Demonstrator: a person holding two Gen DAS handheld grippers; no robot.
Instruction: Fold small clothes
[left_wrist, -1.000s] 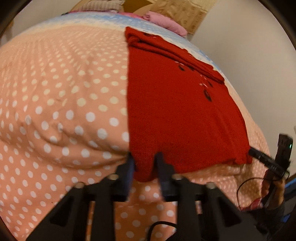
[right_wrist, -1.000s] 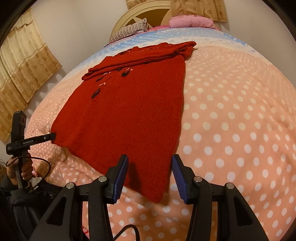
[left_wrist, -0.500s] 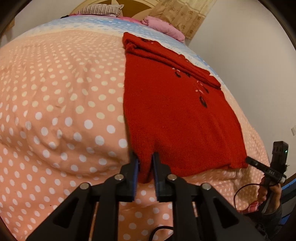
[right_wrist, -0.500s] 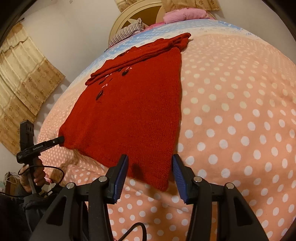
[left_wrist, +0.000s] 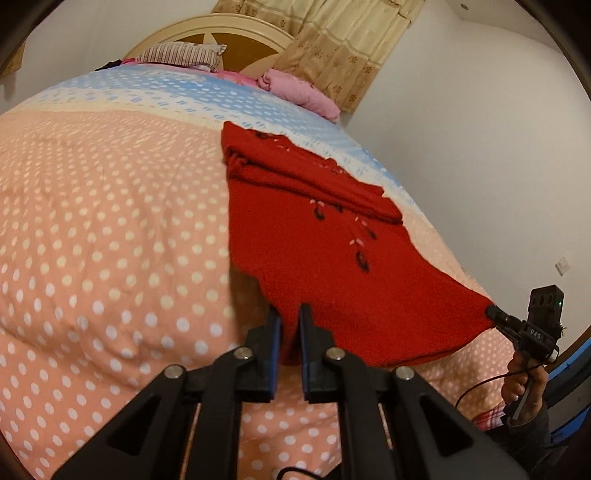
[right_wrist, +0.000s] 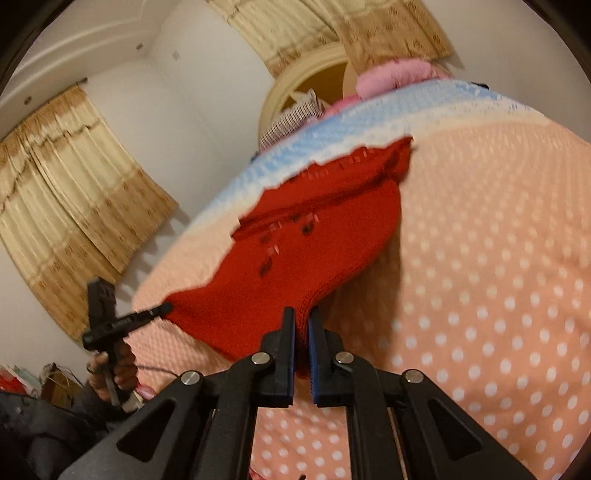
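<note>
Now raised off the peach polka-dot bedspread (left_wrist: 110, 229) at its near hem, where a second ago lay flat: red knitted sweater with dark leaf embroidery (left_wrist: 325, 266). Since then also clamped by the right gripper (right_wrist: 302, 332), earlier spread wide around that hem. Left gripper (left_wrist: 289, 332) pinching one near corner between its blue-lined fingers (left_wrist: 275, 343), right gripper pinching the other. Far end of the sweater with folded sleeves resting on the bedspread toward the pale blue band. Beyond, a pink pillow (left_wrist: 299, 92) and striped pillow (left_wrist: 181, 55) against the cream headboard (left_wrist: 207, 31).
</note>
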